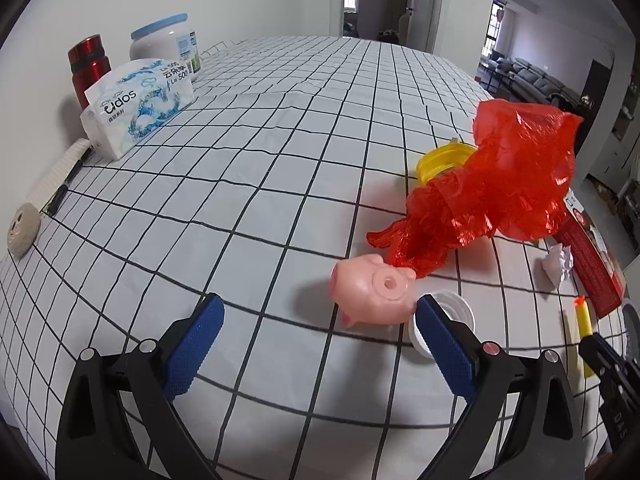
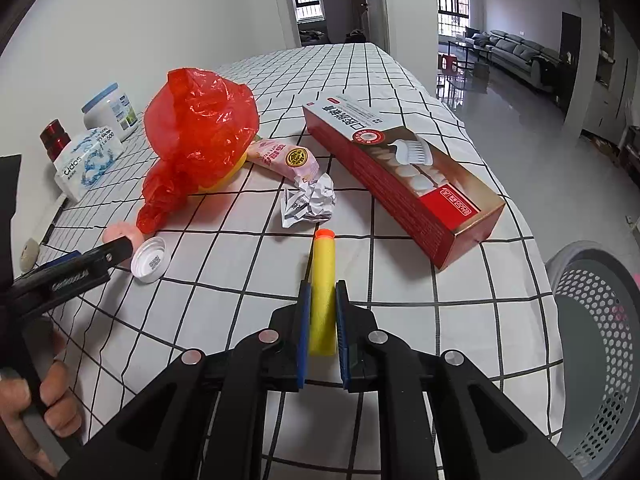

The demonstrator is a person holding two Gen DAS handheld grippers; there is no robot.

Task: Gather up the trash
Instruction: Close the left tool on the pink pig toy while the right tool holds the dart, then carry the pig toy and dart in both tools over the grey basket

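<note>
My right gripper (image 2: pixel 322 286) is shut on a yellow foam dart (image 2: pixel 323 280) with an orange tip, held just above the checked tablecloth. My left gripper (image 1: pixel 318 306) stands open, its blue pads either side of a pink pig toy (image 1: pixel 370 294) and a white bottle cap (image 1: pixel 448 320) without touching the toy. A crumpled red plastic bag (image 2: pixel 196 136) lies over a yellow lid (image 1: pixel 442 160). Crumpled white paper (image 2: pixel 310 202), a pink snack wrapper (image 2: pixel 284 158) and a red toothpaste box (image 2: pixel 404 176) lie in the right wrist view.
A grey perforated bin (image 2: pixel 596 344) stands off the table's right edge. Along the wall sit a tissue pack (image 1: pixel 136 106), a red flask (image 1: pixel 88 66), a white jar (image 1: pixel 166 46) and a grey round object (image 1: pixel 22 230). A hand (image 2: pixel 36 404) holds the left gripper's handle.
</note>
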